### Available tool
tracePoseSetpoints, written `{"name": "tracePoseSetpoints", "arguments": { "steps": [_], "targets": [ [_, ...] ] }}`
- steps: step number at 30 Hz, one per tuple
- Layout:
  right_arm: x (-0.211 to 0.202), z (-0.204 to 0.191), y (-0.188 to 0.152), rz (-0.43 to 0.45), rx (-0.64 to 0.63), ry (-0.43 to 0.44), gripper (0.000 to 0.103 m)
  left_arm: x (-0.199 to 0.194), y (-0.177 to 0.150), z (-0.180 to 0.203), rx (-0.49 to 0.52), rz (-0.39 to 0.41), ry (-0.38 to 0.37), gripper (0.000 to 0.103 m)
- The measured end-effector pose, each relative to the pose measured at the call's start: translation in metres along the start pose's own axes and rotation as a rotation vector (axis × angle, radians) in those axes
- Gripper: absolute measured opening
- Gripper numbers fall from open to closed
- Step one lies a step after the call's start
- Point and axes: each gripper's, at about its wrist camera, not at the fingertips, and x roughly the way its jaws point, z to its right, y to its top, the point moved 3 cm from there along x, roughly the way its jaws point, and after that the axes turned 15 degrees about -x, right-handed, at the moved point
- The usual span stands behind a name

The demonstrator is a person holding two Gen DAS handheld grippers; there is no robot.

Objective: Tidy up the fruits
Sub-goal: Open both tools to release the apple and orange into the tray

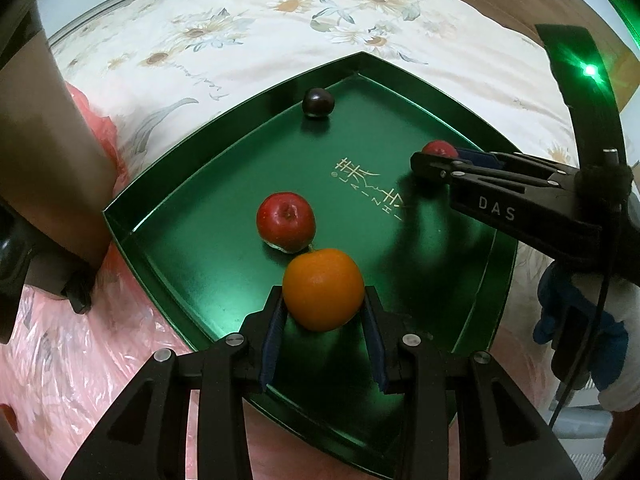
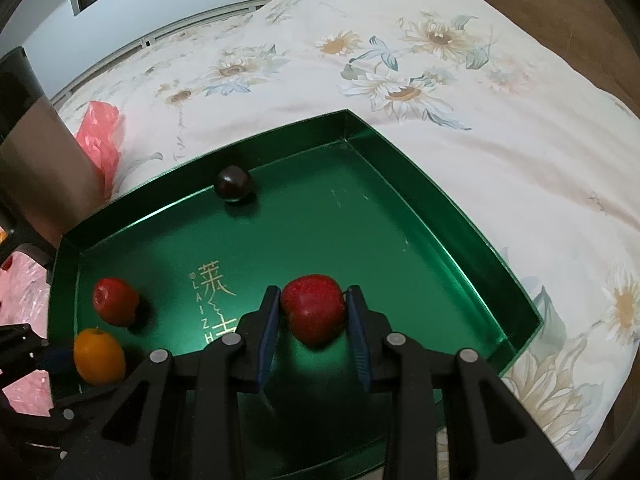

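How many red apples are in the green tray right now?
2. One red apple sits between the right gripper fingers, mid-tray. The other apple lies free beside the orange held in the left gripper. None appear hidden.

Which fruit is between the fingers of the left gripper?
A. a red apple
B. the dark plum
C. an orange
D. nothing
C: the left wrist view shows the orange between the two fingers of the left gripper, above the green tray; the right gripper has a red apple.

green tray (image 2: pixel 460 216), red apple (image 2: pixel 314 308), floral quilt (image 2: pixel 440 60).
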Motion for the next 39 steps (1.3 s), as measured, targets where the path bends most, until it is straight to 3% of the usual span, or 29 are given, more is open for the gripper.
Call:
{"name": "tracePoseSetpoints", "arguments": {
  "steps": [2, 4, 8, 11, 12, 21, 39],
  "targets": [
    [0.002, 0.001, -0.002, -0.008, 0.008, 0.002, 0.060, 0.000, 0.000, 0.000, 0.007, 0.003, 0.004, 0.033],
    [0.002, 0.001, -0.003, -0.005, 0.011, 0.003, 0.073, 0.001, -0.001, 0.001, 0.017, 0.006, 0.009, 0.033],
    [0.002, -0.002, -0.002, -0.006, 0.004, -0.003, 0.082, 0.001, -0.001, 0.002, 0.028, 0.008, 0.013, 0.033],
    [-0.001, -0.004, -0.001, 0.000, -0.005, -0.009, 0.094, 0.000, 0.000, 0.002, 0.019, 0.008, 0.001, 0.040],
    [-0.003, -0.005, -0.001, 0.004, -0.008, -0.017, 0.103, -0.002, -0.001, 0.002, 0.019, 0.012, 0.001, 0.042],
    [-0.020, -0.011, 0.002, 0.028, -0.014, -0.063, 0.103, -0.021, -0.002, -0.002, 0.033, 0.065, -0.004, 0.047],
    [-0.053, -0.025, 0.010, 0.080, 0.002, -0.149, 0.103, -0.078, -0.012, -0.021, 0.033, 0.172, -0.031, 0.047]
  ]
}}
